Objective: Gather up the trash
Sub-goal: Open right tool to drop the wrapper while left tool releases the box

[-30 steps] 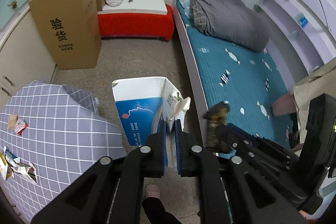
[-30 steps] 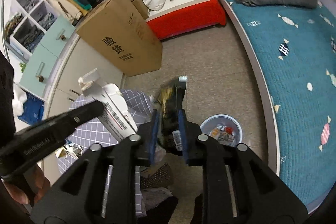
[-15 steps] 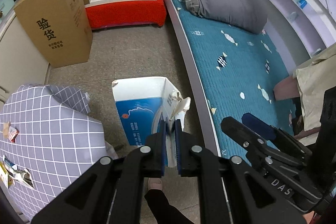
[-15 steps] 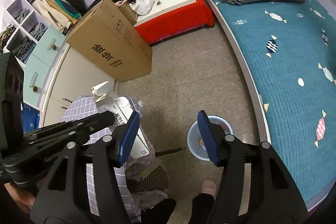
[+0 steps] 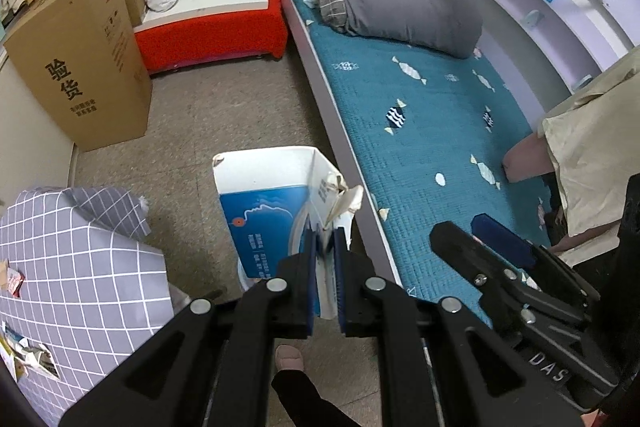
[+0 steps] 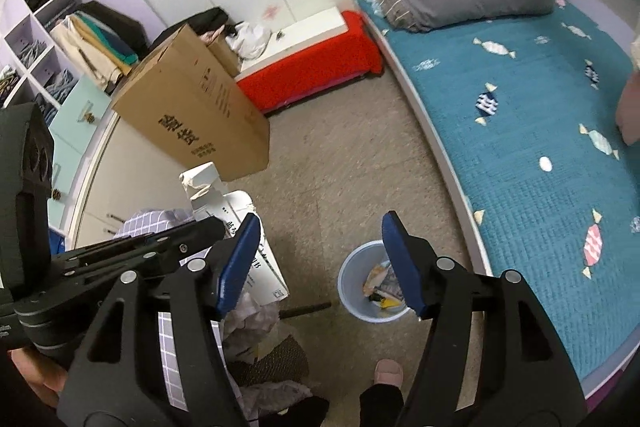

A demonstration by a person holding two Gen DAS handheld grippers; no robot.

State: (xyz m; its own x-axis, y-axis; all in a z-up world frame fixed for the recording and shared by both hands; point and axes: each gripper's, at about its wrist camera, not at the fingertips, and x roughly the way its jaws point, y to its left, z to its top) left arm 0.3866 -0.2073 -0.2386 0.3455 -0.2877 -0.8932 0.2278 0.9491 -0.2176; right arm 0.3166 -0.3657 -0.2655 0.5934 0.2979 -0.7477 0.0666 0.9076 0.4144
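Note:
My left gripper [image 5: 323, 227] is shut on a white and blue milk carton [image 5: 276, 203] with a torn open top, held above the floor. The carton also shows in the right wrist view [image 6: 244, 231], left of my right gripper. My right gripper [image 6: 320, 259] is open and empty, high above a pale blue trash bin [image 6: 356, 279] on the floor that holds several wrappers [image 6: 380, 287]. In the left wrist view the bin is hidden behind the carton, and the right gripper's blue pad [image 5: 500, 239] shows at the right.
A grey checked cloth table [image 5: 76, 267] with loose wrappers [image 5: 14, 279] is at the left. A teal bed [image 5: 420, 115] runs along the right. A tall cardboard box [image 5: 84, 63] and a red bench [image 5: 212, 35] stand beyond. My foot [image 6: 387, 373] is near the bin.
My right gripper opened and let go of the dark wrapper it held a second ago; the wrapper is gone from it. The left gripper keeps its hold on the carton.

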